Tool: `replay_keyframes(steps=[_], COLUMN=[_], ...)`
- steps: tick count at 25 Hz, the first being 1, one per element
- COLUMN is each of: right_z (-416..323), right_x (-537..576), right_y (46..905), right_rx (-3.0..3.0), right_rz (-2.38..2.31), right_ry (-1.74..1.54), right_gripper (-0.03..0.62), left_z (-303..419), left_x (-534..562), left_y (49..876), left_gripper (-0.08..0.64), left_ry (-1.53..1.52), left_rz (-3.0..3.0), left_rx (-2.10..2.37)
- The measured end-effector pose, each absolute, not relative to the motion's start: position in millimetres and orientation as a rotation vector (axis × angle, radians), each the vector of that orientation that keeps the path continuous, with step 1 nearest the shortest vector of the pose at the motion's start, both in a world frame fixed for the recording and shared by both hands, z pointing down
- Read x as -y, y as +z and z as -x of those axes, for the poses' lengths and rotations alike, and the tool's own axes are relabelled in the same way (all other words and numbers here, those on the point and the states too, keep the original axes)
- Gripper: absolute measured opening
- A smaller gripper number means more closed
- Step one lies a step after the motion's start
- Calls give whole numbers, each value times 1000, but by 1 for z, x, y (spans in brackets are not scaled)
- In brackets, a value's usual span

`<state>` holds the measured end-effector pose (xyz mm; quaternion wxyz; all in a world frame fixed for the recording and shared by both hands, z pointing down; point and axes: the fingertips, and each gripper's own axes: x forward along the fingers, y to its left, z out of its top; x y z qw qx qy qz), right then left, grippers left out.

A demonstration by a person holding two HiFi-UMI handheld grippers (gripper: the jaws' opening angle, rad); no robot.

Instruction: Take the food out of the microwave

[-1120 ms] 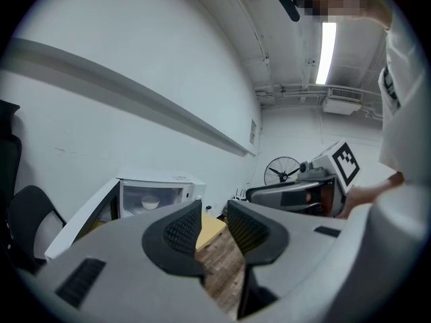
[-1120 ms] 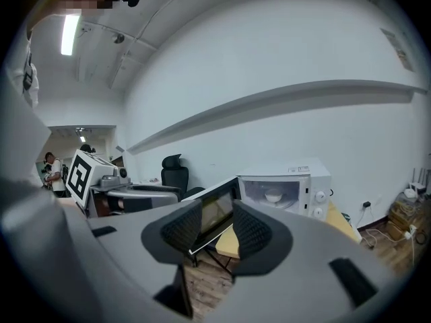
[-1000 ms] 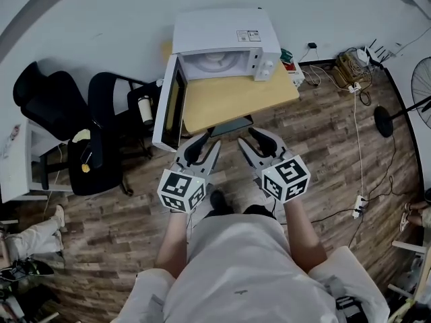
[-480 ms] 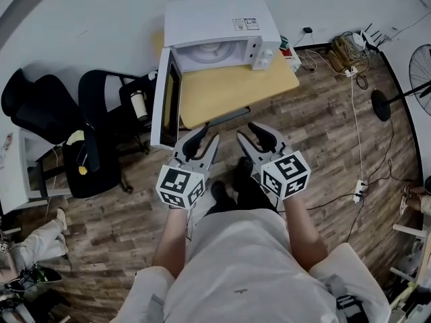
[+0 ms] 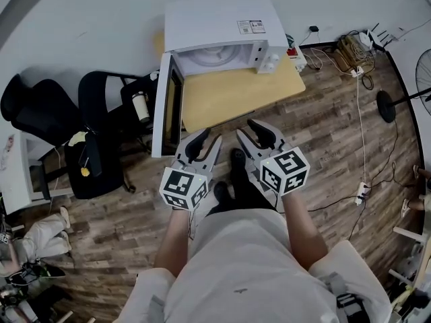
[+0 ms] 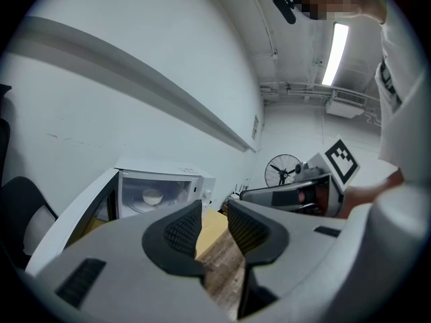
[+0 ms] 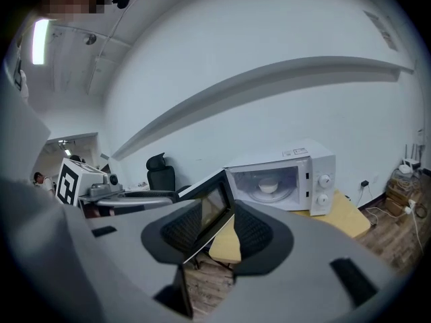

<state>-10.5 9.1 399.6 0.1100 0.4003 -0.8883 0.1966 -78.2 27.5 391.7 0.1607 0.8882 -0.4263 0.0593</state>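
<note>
A white microwave (image 5: 215,25) stands at the back of a yellow table (image 5: 236,93), its door (image 5: 167,106) swung wide open to the left. Inside it, a small white bowl (image 6: 153,197) sits on the turntable; the right gripper view also shows the bowl (image 7: 268,187). My left gripper (image 5: 202,142) and right gripper (image 5: 259,134) hover side by side before the table's near edge, well short of the microwave. Both are open with nothing between the pads. In their own views, the left gripper (image 6: 215,224) and right gripper (image 7: 219,229) point toward the oven.
Two black office chairs (image 5: 40,106) stand left of the table, with a cup (image 5: 141,106) beside the open door. Cables and a power strip (image 5: 357,52) lie on the wood floor at right, near a fan stand (image 5: 385,106). Someone's legs (image 5: 34,234) show at lower left.
Both grippers have drifted a little and sunk slightly, still open. The person has stepped, and a dark shoe now shows between the grippers.
</note>
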Motion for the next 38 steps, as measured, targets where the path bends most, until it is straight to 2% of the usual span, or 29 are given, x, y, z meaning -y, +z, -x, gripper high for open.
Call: replay_keyframes(steps=[19,38], right_z=[4,0], right_x=[133,199], right_y=[431,490], right_rx=[2625,2603], right_rz=[-1047,-926], right_ry=[673,864], right_gripper=[141,147], left_z=[77,72], left_x=[104,166], left_y=[412,441], left_gripper=[112,112], left_ry=[218,225], left_rz=[-2420,-2311], left_rx=[1349,1482])
